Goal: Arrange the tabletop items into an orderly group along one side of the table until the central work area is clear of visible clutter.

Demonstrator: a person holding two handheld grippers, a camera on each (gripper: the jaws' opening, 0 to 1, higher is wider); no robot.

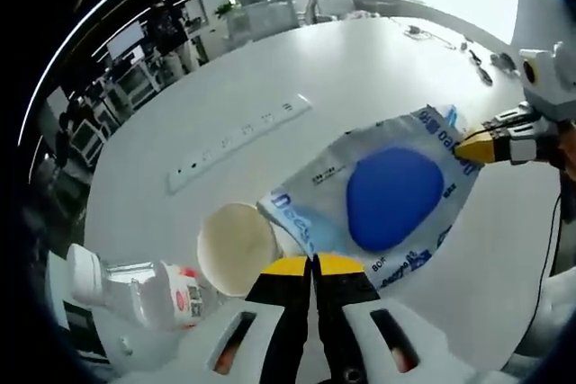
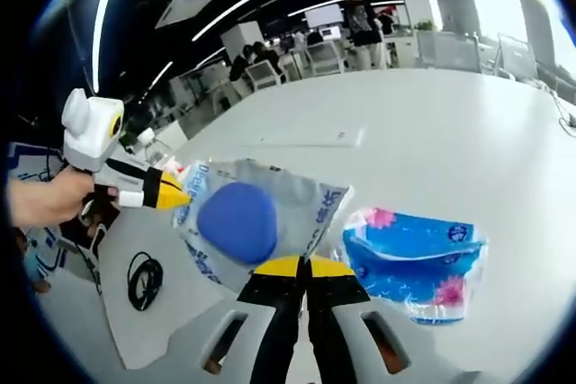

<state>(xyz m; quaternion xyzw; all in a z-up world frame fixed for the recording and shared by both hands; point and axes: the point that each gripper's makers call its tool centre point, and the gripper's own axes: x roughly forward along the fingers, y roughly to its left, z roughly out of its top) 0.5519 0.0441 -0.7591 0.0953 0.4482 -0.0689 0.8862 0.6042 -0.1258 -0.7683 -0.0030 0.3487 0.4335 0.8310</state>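
Note:
A clear plastic bag [image 1: 396, 195] with blue print and a round blue item inside hangs stretched between both grippers above the white table [image 1: 360, 69]. My left gripper [image 1: 313, 265] is shut on the bag's near edge. My right gripper [image 1: 474, 146] comes in from the right, pinching the far corner. In the right gripper view the same bag [image 2: 247, 218] lies ahead of my right gripper [image 2: 304, 266], which is shut on its edge. The left gripper [image 2: 171, 195], held by a hand [image 2: 45, 197], grips its other end.
A white paper bowl [image 1: 236, 247] and a toppled plastic bottle [image 1: 135, 290] lie below left. A white power strip [image 1: 238, 137] sits mid-table; cables [image 1: 477, 56] lie far right. A blue tissue pack [image 2: 414, 258] rests on the table, a coiled black cable [image 2: 144, 281] lower left.

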